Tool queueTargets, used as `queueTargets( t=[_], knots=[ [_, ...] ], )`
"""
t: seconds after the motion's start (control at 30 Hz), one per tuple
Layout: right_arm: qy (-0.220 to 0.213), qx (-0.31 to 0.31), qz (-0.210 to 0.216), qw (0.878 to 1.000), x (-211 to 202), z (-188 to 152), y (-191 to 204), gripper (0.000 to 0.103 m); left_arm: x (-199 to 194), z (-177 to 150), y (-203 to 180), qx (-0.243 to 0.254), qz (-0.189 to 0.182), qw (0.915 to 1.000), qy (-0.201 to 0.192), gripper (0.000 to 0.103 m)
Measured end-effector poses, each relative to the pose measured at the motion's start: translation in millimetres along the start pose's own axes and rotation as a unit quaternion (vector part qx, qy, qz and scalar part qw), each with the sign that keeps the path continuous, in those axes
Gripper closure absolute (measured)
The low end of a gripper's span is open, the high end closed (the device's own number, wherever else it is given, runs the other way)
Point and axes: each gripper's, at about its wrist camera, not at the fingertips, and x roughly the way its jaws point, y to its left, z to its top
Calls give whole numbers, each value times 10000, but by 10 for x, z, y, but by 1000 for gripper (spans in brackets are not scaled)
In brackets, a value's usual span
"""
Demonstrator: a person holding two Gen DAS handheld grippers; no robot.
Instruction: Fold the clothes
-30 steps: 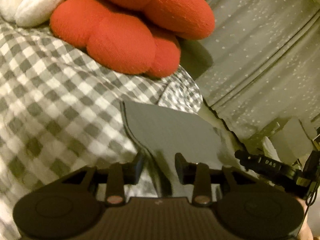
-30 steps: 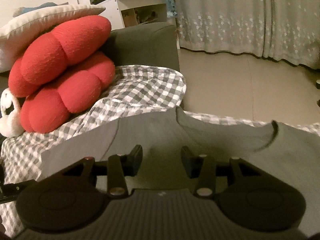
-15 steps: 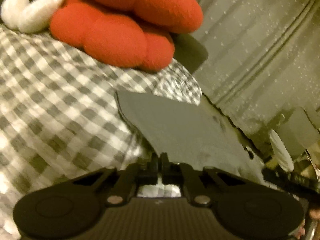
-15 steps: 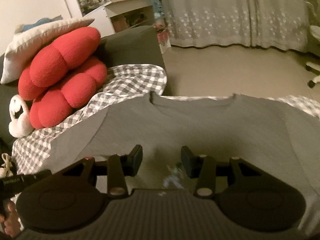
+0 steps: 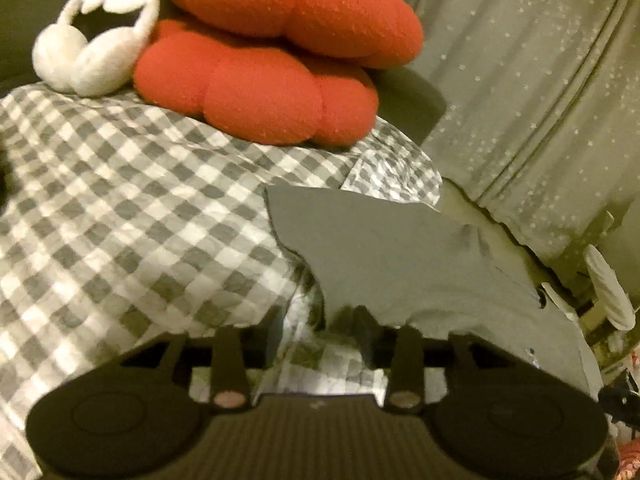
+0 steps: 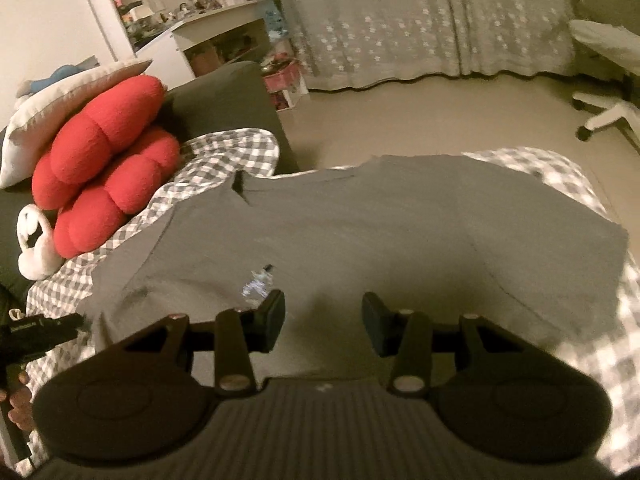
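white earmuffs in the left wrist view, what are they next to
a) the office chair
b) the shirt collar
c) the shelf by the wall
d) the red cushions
d: the white earmuffs lie on the checked blanket, right against the left side of the stacked red cushions, well away from the grey shirt.
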Motion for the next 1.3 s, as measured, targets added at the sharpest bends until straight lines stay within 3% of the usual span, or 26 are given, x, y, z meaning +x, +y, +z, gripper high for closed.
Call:
queueTargets(
  t=[0.23,0.7,0.77,0.87,1.0,1.3],
  knots=[
    [29,96,14,9999,-190,-147,-154,54,-142,-165,-72,36,-139,9997,187,59],
    [-69,397,-126,9991,-608,-380,-558,54,-153,-541,-381,-5,-811,9950,589,61],
    [-80,518,-116,9986,-662,-422,-638,54,-152,-574,-414,27,-880,9942,616,62],
    [-47,647,-91,9979,-734,-496,-722,54,-138,-631,-486,148,-1007,9924,688,73],
    [115,641,-24,9979,-828,-616,-754,54,-118,-711,-595,295,-1278,9874,890,80],
    [441,357,262,9980,-1032,-854,-691,54,-131,-902,-827,908,-1765,9664,1631,80]
  ],
)
